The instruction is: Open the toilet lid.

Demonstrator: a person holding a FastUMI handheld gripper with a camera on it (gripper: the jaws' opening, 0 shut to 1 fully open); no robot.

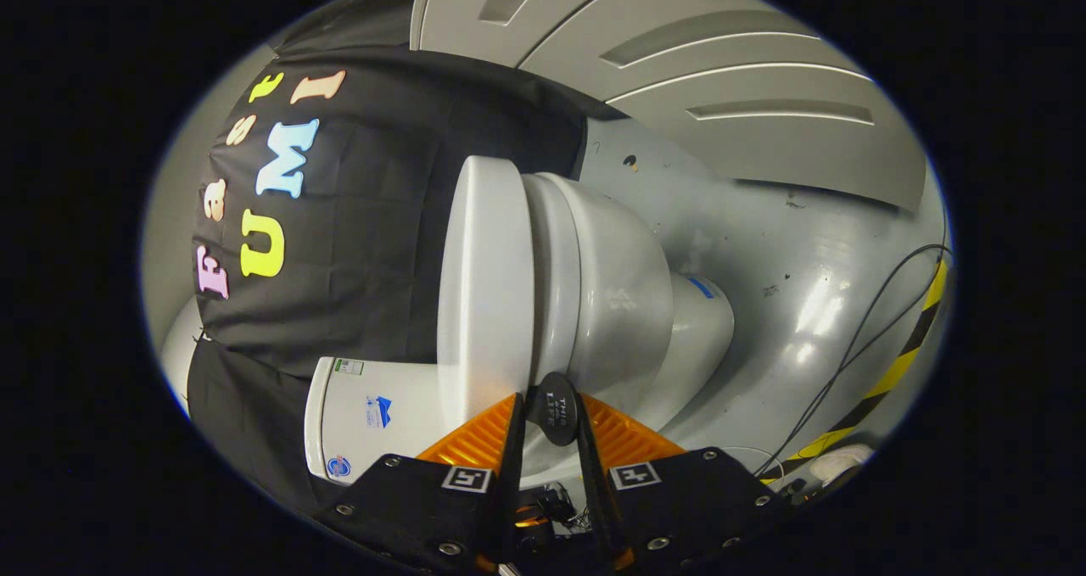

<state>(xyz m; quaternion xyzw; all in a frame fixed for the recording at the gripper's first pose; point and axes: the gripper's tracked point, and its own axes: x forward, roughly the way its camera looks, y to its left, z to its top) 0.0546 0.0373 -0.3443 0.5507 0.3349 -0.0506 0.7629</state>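
Glossy white toilet lid point(484, 279); ribbed orange fingers point(475, 440)

White toilet lid point(485, 288) closed, lying flat on the seat and bowl point(611, 296); smooth glossy plastic, rounded edge; camera is rolled so the toilet appears sideways; lid edge sits just ahead of the gripper point(551, 415), between its orange fingers point(475, 440); small black round disc point(556, 406) at the lid/seat seam between the fingers, contact unclear; white tank point(373, 419) beside the lid's hinge end.
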